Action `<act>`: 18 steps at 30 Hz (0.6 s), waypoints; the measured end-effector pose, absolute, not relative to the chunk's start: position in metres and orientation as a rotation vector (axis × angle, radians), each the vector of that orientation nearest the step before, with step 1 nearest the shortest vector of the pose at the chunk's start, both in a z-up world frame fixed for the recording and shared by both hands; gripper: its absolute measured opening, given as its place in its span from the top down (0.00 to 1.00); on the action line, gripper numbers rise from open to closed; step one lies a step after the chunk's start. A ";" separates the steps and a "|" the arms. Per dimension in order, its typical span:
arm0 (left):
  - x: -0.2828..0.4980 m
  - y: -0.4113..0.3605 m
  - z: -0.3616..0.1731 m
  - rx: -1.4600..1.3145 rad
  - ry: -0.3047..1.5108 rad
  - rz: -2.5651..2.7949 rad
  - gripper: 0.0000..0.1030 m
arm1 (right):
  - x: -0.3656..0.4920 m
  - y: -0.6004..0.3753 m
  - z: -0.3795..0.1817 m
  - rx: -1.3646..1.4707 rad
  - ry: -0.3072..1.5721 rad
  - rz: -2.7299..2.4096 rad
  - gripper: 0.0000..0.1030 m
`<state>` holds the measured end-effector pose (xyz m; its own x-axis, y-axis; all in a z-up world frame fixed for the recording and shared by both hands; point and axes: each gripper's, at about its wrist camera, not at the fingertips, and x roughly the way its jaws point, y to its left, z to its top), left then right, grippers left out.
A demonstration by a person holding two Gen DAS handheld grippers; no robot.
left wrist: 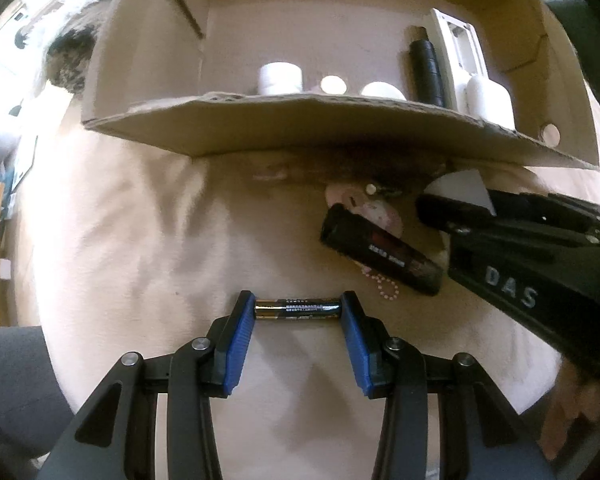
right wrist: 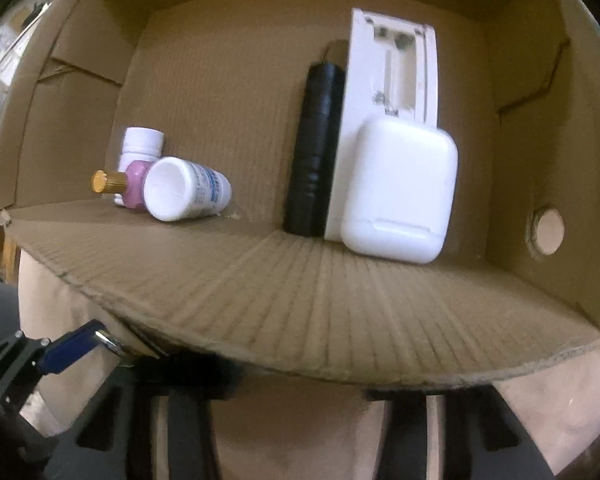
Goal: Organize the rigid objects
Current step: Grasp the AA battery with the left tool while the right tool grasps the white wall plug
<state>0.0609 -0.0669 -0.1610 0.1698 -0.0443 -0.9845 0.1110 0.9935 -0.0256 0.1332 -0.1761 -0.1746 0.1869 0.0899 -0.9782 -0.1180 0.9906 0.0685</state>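
My left gripper (left wrist: 298,320) points down at the cream cloth and is shut on a black and gold battery (left wrist: 298,307), its blue pads (left wrist: 240,328) pressing on the battery's two ends. In the right wrist view one blue pad (right wrist: 72,346) and the battery's metal end (right wrist: 109,340) show at the lower left. My right gripper (left wrist: 380,210) reaches in from the right under the box flap. A pink and white charm (left wrist: 342,196) with a bead chain (left wrist: 388,290) lies between its black fingers (left wrist: 380,252). Shadow hides whether they press on it.
An open cardboard box (right wrist: 340,320) lies behind. It holds two white bottles (right wrist: 188,188), a pink bottle with a gold cap (right wrist: 134,184), a black cylinder (right wrist: 316,152), a white remote (right wrist: 392,52) and a white case (right wrist: 400,192). A white wedge (left wrist: 460,188) sits by the right gripper.
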 end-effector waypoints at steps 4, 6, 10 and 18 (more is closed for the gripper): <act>0.065 -0.059 -0.161 0.044 1.396 -0.099 0.61 | 0.132 -0.174 -0.173 -0.010 1.375 0.148 0.57; 0.066 -0.054 -0.159 0.039 1.393 -0.091 0.61 | 0.125 -0.175 -0.171 -0.003 1.376 0.145 0.57; 0.068 -0.042 -0.154 0.021 1.387 -0.072 0.61 | 0.113 -0.186 -0.169 0.039 1.390 0.132 0.57; 0.073 -0.017 -0.148 -0.005 1.390 -0.029 0.61 | 0.075 -0.212 -0.165 0.102 1.457 0.094 0.57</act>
